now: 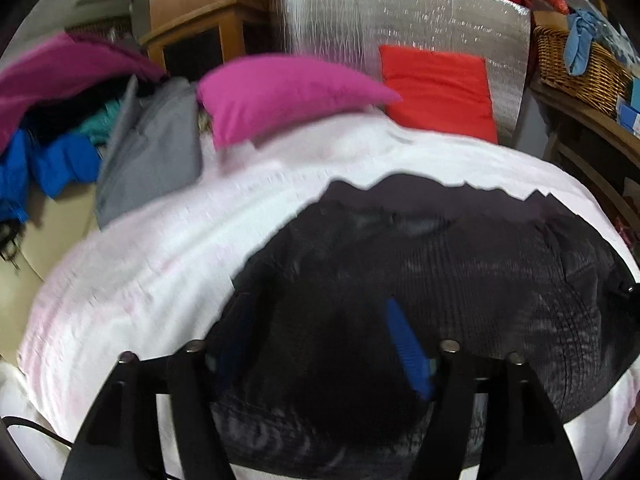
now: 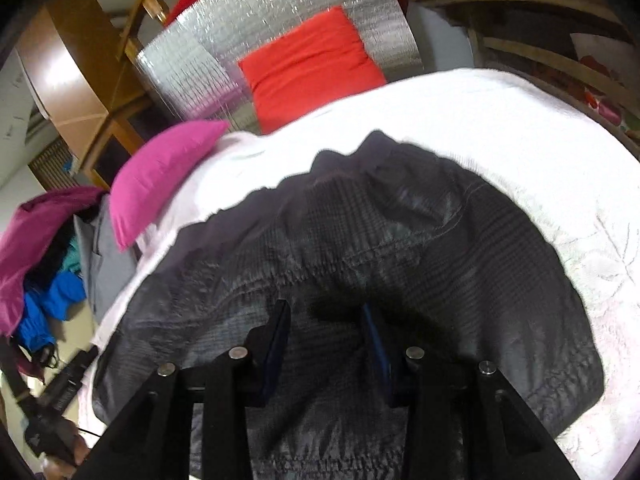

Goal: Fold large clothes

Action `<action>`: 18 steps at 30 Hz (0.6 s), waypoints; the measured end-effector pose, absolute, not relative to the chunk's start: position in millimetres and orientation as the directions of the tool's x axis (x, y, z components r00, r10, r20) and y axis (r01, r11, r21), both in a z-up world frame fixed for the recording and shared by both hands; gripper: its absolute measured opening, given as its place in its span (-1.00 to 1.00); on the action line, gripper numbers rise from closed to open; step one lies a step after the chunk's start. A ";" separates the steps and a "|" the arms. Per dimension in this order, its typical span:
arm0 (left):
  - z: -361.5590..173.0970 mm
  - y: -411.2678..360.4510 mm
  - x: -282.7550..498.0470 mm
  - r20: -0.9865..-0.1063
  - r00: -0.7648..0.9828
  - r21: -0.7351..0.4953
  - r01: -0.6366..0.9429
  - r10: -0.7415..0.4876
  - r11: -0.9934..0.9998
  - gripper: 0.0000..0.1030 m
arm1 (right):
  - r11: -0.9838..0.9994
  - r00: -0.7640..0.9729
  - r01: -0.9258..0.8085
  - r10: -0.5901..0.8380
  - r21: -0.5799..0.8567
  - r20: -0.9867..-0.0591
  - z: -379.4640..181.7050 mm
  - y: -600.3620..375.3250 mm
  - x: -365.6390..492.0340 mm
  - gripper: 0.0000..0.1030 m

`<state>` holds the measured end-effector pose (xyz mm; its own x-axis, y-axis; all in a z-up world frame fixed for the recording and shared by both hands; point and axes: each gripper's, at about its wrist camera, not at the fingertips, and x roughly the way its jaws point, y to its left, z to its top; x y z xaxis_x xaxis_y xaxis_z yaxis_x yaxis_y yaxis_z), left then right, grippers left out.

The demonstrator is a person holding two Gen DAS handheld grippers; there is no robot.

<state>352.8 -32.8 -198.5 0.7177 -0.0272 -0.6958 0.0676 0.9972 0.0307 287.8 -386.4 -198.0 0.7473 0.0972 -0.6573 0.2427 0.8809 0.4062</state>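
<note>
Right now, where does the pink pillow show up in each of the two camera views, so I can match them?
Left wrist view: the pink pillow lies upper centre-left, at the far edge of the white bedspread, left of the red cushion.
Right wrist view: the pink pillow sits at the left, lower than the red cushion, beside the grey garment.
Shared landmark: the red cushion leaning on the silver foil panel.
</note>
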 end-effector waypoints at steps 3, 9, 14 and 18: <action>-203.5 -24.8 353.0 -0.718 0.696 0.018 0.041 -0.016 0.999 0.34 | 0.878 0.782 0.219 0.103 0.425 -0.615 -187.5 -392.4 273.0 -0.18; -202.4 21.1 357.3 -0.734 0.677 0.004 -0.076 0.055 0.997 0.48 | 0.832 0.821 0.279 0.053 0.479 -0.569 -175.3 -429.5 236.5 0.44; -220.3 69.4 371.6 -0.805 0.590 -0.185 -0.163 -0.054 0.969 0.53 | 0.737 0.825 0.386 -0.007 0.555 -0.565 -182.1 -486.1 209.9 0.44; -237.6 82.6 377.7 -0.813 0.544 -0.354 -0.179 -0.208 0.918 0.02 | 0.686 0.818 0.401 0.030 0.607 -0.574 -195.8 -507.1 213.7 0.44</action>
